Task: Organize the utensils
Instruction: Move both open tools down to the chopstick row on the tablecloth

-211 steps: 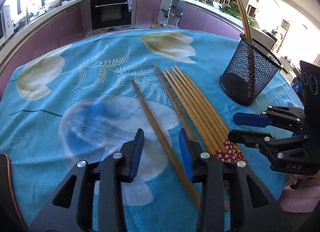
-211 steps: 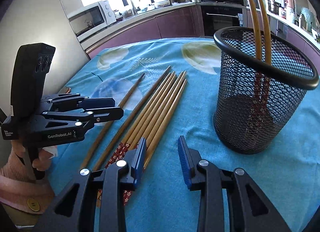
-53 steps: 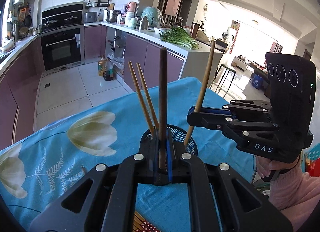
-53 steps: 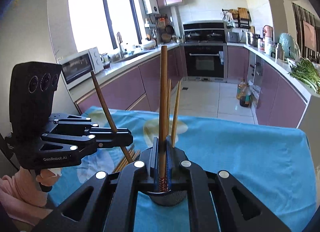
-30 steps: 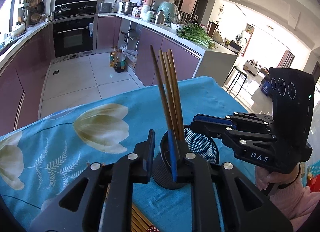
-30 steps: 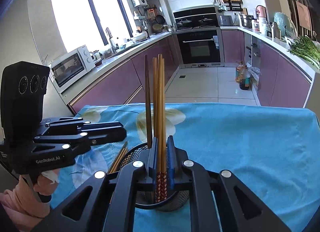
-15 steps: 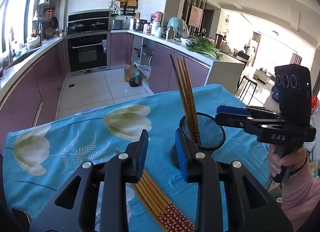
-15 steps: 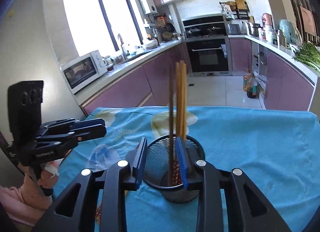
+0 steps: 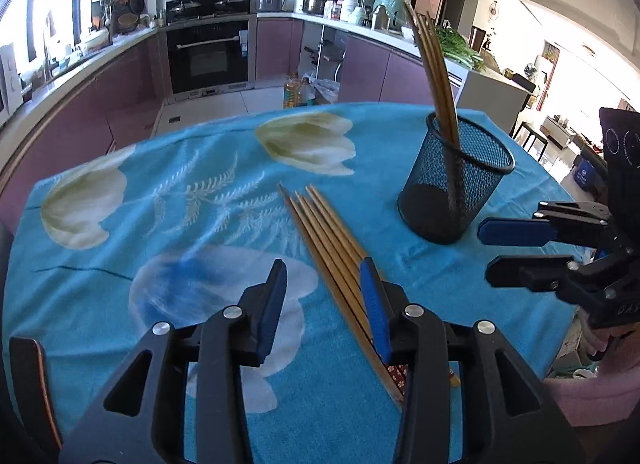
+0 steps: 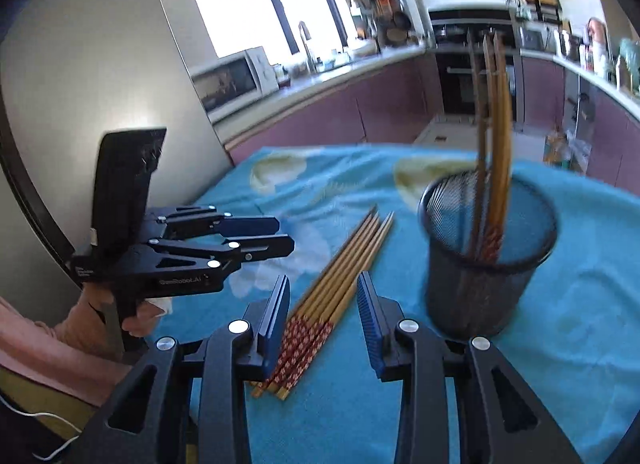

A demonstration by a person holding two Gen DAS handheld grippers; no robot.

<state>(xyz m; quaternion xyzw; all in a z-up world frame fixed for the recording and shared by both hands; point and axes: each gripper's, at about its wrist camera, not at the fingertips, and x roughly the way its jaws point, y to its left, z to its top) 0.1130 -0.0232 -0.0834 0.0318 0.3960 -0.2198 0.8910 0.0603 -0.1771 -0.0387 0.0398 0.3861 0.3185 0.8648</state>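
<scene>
Left wrist view: the left gripper [image 9: 326, 300] hangs over the near part of a blue cloth [image 9: 208, 224] with pale flower prints. Its jaws are opening, spread apart and empty; its right blue pad sits over the near end of a bundle of chopsticks [image 9: 324, 236] lying flat on the cloth, side by side, tips pointing far and left. To the far right stands a black mesh cup [image 9: 456, 188], upright, with several chopsticks leaning out of it toward the far left. The right gripper [image 9: 486, 248] shows at the right edge, near the cup, jaws parted with nothing between them. A pink sleeve [image 9: 592, 396] sits below it.

Right wrist view: the right gripper [image 10: 324, 320] is above the patterned red ends of the loose chopsticks [image 10: 340, 280], which lie between its pads without touching them; the jaws are opening. The cup [image 10: 484, 264] stands to the right, blurred, chopsticks upright inside. The left gripper [image 10: 286, 236] is at the left, jaws slightly apart and empty, held by a hand [image 10: 116, 312].
</scene>
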